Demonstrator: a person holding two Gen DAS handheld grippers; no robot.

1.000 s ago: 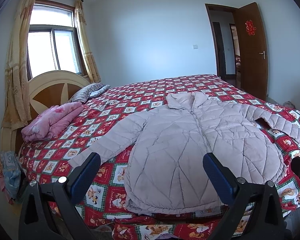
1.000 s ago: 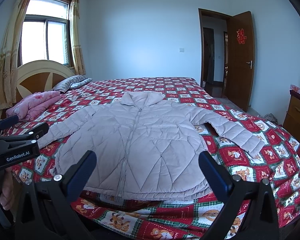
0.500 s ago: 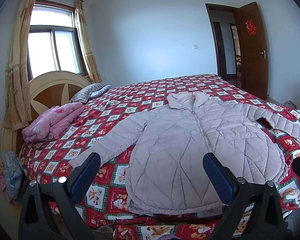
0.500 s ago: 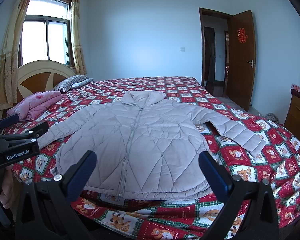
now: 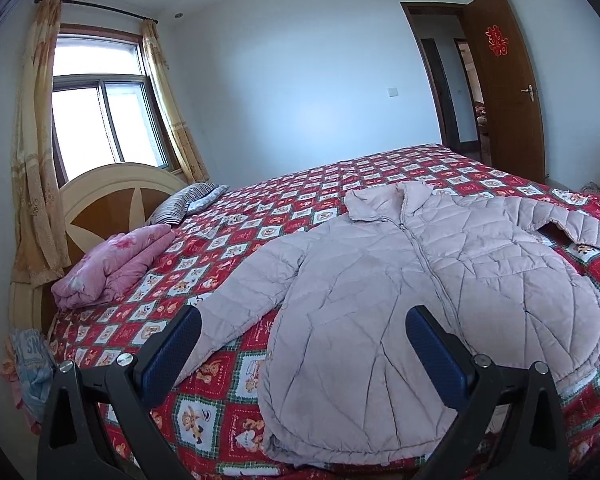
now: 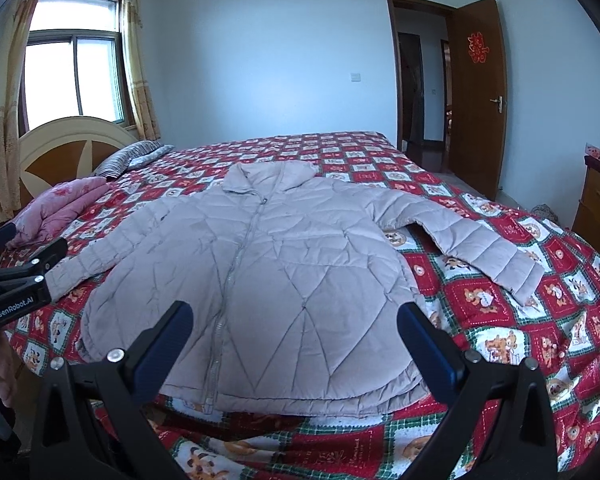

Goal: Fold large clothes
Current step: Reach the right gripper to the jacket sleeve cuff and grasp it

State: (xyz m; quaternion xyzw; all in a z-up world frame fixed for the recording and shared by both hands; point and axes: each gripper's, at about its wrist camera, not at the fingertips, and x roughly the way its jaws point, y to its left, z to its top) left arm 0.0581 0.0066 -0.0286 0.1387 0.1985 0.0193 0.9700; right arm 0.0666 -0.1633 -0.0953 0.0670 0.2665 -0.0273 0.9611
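Jacket: the padded pale jacket (image 6: 268, 272) was laid flat, zipped, front up, hem at the near edge of the bed (image 6: 540, 320), collar toward the far edge
Sleeves: both were spread outward, none turned in
Progress: no fold was seen; judged at the very start, with sleeves and body all left to fold
Left tongs: the left gripper (image 5: 302, 350) was held wide open above the near edge, nothing gripped, no cloth touched
Right tongs: the right gripper (image 6: 294, 342) was likewise spread wide and empty, over the hem
Left view only: a bundle of cloth (image 5: 30, 372) hung off the headboard-side corner
Right view only: the whole right sleeve cuff (image 6: 516, 272), a wooden cabinet (image 6: 598, 208), and the left gripper's body were shown
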